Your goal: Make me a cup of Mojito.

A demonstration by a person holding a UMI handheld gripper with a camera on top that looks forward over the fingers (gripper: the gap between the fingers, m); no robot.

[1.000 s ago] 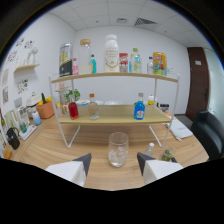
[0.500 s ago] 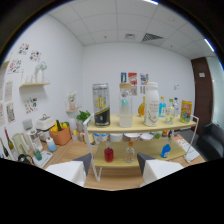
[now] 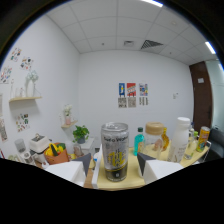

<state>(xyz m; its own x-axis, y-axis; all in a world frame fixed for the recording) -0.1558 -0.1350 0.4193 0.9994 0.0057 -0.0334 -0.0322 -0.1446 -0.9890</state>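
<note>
Tool (image 3: pixel 115 162) is rising to the top shelf (image 3: pixel 165 167); we are now bracketing the can (image 3: pixel 115 151), fingers open.

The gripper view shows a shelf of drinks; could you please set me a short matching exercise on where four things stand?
Things:
1. silver and yellow can
2. teal bottle
3. potted plant
4. posters

Places:
A. on the back wall
B. between the open tongs
C. left of the can, further back
D. just right of the can, behind it

Pairs: 1-B, 2-D, 3-C, 4-A
</note>
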